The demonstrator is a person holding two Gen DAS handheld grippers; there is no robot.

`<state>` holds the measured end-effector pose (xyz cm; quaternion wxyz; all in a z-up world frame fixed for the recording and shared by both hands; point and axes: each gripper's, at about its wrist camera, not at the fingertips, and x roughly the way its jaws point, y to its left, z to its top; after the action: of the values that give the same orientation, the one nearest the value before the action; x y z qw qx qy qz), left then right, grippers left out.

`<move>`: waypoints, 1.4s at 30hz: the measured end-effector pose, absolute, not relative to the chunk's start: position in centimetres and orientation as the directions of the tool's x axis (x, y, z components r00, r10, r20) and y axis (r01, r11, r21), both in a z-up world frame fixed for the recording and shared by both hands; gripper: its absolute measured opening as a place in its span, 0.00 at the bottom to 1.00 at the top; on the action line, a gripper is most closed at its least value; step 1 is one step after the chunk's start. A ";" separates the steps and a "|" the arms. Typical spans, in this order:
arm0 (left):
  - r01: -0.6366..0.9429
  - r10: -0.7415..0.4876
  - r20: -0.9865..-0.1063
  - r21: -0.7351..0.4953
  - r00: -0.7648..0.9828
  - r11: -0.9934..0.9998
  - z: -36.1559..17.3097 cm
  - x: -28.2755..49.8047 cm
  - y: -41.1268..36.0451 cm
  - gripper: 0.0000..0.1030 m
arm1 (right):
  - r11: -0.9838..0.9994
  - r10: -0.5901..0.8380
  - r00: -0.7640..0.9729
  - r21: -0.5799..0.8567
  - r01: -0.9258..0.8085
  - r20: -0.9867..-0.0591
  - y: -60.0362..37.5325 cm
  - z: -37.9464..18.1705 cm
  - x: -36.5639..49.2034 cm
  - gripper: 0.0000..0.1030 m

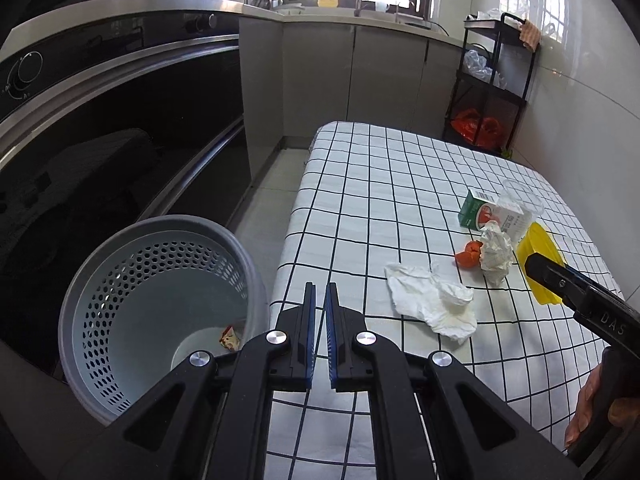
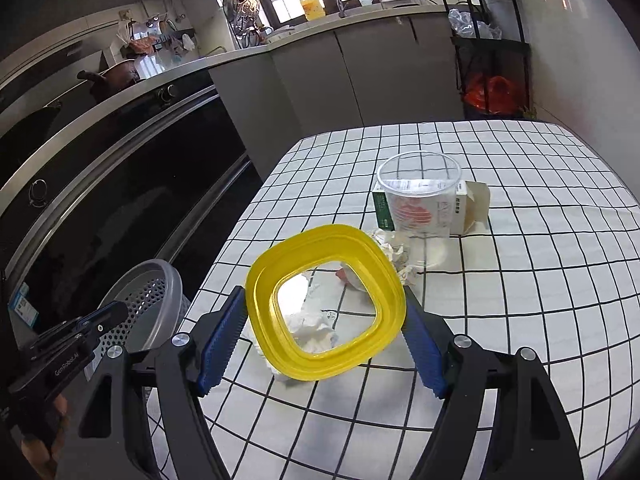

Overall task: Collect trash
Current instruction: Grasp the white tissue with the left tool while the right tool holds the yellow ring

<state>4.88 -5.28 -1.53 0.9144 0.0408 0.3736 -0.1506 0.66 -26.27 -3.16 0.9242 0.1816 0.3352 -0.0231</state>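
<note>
Trash on table (image 1: pixel 360 184): 2 tissues (image 1: pixel 430 304), 1 carton (image 1: pixel 476 210), 1 cup (image 2: pixel 418 196).

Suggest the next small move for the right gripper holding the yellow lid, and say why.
Probably carry the yellow lid left, off the table edge, toward the grey perforated bin. The right gripper has its jaws closed on the lid's sides, held above the checked tablecloth; the bin stands on the floor beside the table, nearly empty. The left gripper is shut and holds nothing.
</note>
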 end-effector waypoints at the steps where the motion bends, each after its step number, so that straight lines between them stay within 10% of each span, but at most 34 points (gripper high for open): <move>1: 0.308 -0.245 -0.698 -0.037 0.673 0.951 -1.7 4.9 -5.3 0.06 | 0.932 0.080 0.775 0.323 0.166 -0.627 -26.2 -3.2 0.7 0.70; 16: 0.420 -0.298 -0.760 -0.036 0.578 0.907 -5.0 5.2 -12.1 0.07 | 0.894 0.062 0.791 0.386 0.227 -0.609 -30.3 -3.1 -0.8 0.70; 23: 0.449 -0.307 -0.782 -0.039 0.543 0.893 -6.6 5.7 -15.2 0.43 | 0.875 0.070 0.804 0.423 0.234 -0.590 -32.1 -3.0 -1.5 0.70; 35: 0.466 -0.303 -0.802 -0.035 0.515 0.884 -8.4 7.1 -18.9 0.64 | 0.862 0.075 0.817 0.449 0.235 -0.571 -33.6 -2.9 -2.1 0.70; 42: 0.459 -0.285 -0.820 -0.031 0.496 0.888 -9.6 7.5 -19.6 0.53 | 0.865 0.077 0.818 0.446 0.229 -0.570 -33.7 -2.8 -2.1 0.70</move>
<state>7.45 -19.58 -9.63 0.8595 0.0960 0.4531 -0.2161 -2.09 -33.67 -2.84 0.9183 0.2561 0.2991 -0.0412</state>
